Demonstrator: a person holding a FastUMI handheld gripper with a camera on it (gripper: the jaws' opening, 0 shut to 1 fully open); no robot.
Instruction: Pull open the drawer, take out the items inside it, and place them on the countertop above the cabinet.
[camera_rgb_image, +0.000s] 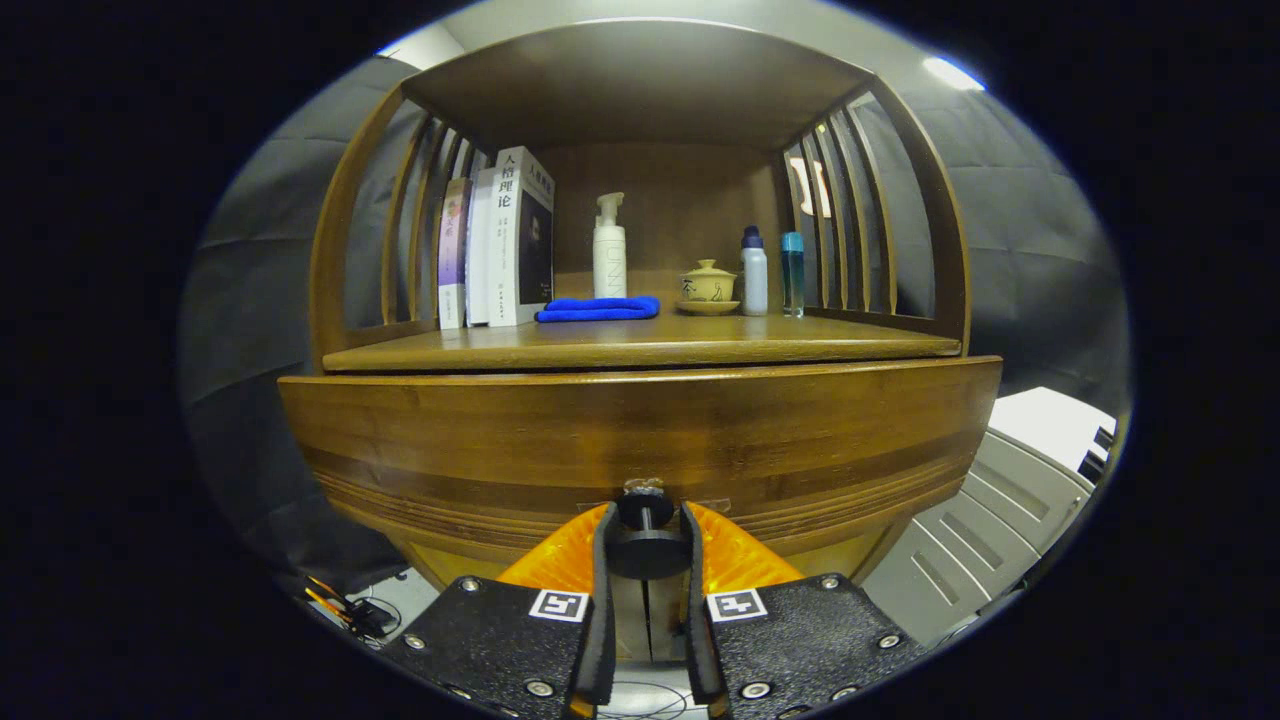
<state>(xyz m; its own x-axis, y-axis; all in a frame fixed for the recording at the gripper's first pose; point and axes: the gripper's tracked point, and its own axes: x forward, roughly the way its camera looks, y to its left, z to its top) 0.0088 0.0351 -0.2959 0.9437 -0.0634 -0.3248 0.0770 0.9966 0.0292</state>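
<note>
Gripper (646, 545) is held level, pointed straight at wooden cabinet front, low at drawer height. Brown wooden drawer front (640, 430) is seen flush w/ cabinet, not pulled out; its contents are hidden. Countertop (640, 345) above carries, L to R: upright books (497, 240), folded blue cloth (598, 309), white pump bottle (609, 247), lidded ceramic cup (708, 285), two small bottles (770, 270); front strip is left bare. Fingers are closed in on small dark round drawer knob (646, 540), both pads pinching it.
</note>
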